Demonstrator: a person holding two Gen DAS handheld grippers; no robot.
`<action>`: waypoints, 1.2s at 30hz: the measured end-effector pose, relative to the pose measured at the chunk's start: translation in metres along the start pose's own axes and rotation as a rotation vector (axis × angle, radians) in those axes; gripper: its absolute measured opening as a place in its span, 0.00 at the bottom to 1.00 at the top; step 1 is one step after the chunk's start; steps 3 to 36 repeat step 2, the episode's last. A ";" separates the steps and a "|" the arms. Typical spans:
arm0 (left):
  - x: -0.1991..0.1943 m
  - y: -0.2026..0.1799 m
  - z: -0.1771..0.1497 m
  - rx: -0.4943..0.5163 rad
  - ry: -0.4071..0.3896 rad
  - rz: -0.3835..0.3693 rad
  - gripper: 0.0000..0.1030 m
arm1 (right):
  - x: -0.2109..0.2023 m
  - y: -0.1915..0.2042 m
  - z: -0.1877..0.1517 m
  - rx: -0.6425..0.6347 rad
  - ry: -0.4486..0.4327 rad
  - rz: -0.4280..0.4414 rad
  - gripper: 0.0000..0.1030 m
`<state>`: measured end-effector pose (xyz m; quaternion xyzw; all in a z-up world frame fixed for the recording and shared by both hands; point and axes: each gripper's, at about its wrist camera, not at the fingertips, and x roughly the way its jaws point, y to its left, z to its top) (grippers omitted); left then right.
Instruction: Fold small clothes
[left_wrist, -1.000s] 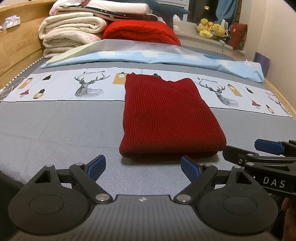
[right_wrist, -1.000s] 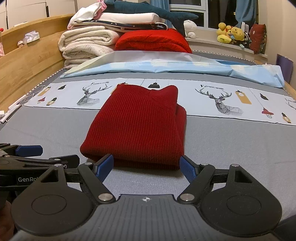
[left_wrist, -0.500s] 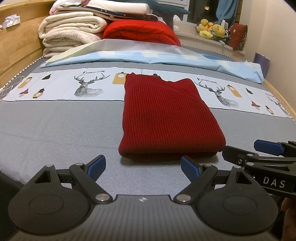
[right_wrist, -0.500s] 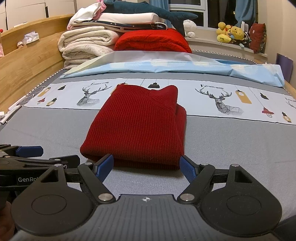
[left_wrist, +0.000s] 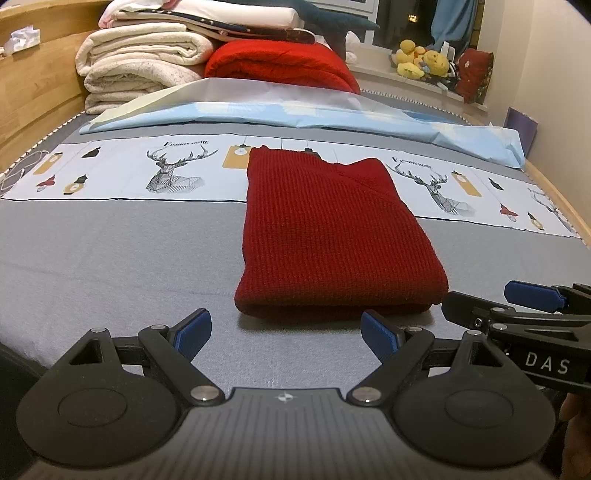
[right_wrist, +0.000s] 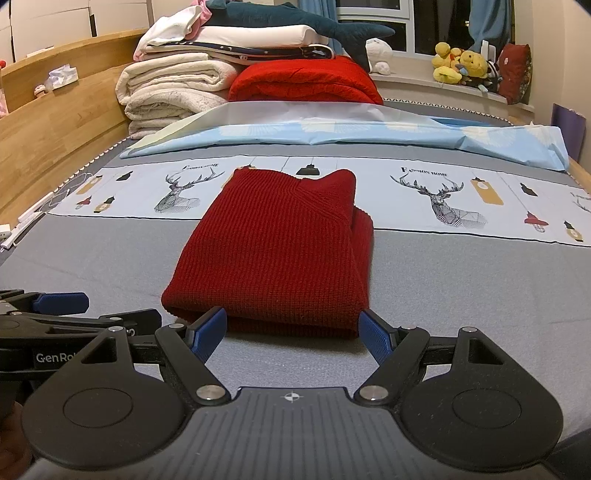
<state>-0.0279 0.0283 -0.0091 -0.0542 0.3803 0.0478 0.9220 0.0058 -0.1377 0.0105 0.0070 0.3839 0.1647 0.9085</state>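
Observation:
A dark red knit garment lies folded into a rectangle on the grey bed sheet; it also shows in the right wrist view. My left gripper is open and empty, hovering just short of the garment's near edge. My right gripper is open and empty, its blue pads on either side of the near edge. The right gripper shows at the right edge of the left wrist view. The left gripper shows at the left edge of the right wrist view.
A printed deer-pattern strip and a light blue sheet lie behind the garment. Stacked blankets and a red quilt sit at the head. A wooden bed rail runs along the left. Plush toys sit on the windowsill.

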 end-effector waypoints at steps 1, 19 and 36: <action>0.000 0.000 0.000 -0.001 0.001 0.000 0.88 | 0.000 0.001 0.000 0.001 0.000 0.000 0.77; 0.000 -0.001 0.000 -0.002 0.001 0.001 0.88 | 0.000 0.001 0.000 0.001 0.000 0.001 0.77; 0.000 -0.001 0.000 -0.002 0.001 0.001 0.88 | 0.000 0.001 0.000 0.001 0.000 0.001 0.77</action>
